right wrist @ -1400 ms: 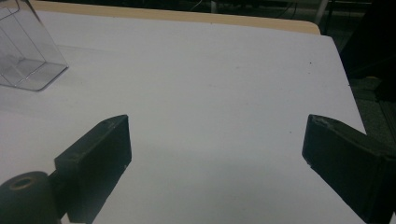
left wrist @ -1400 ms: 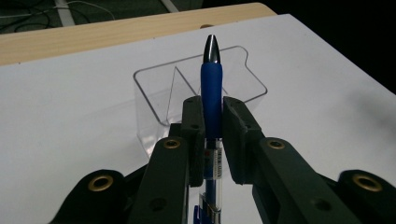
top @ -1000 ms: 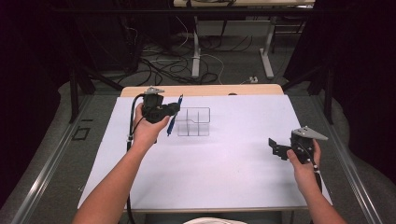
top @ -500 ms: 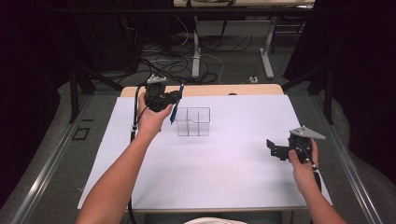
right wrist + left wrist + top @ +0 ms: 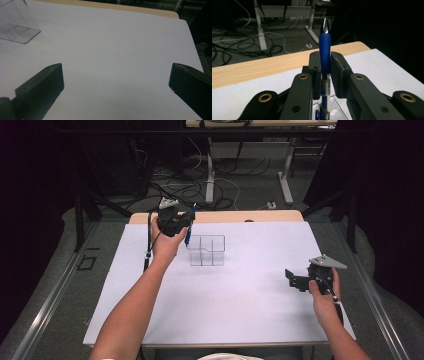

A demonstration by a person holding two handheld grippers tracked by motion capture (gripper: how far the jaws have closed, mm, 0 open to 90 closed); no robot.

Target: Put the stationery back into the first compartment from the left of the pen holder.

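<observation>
Holding a pen [image 5: 325, 47] upright in the left gripper [image 5: 183, 226], jaws clamped on its blue grip. Above the jaws, a silver cone tip; below them, a clear barrel with a printed label and a blue part at the bottom edge. Seen from the high view as a thin blue stick [image 5: 188, 236] raised near the table's far left, just left of the clear divided box [image 5: 206, 250]. Sitting on a white sheet [image 5: 225, 295] over a wood top [image 5: 262, 67], the box with four compartments. Resting low at the near right, well apart from the box, the right gripper [image 5: 296, 280], jaws spread wide with nothing between.
</observation>
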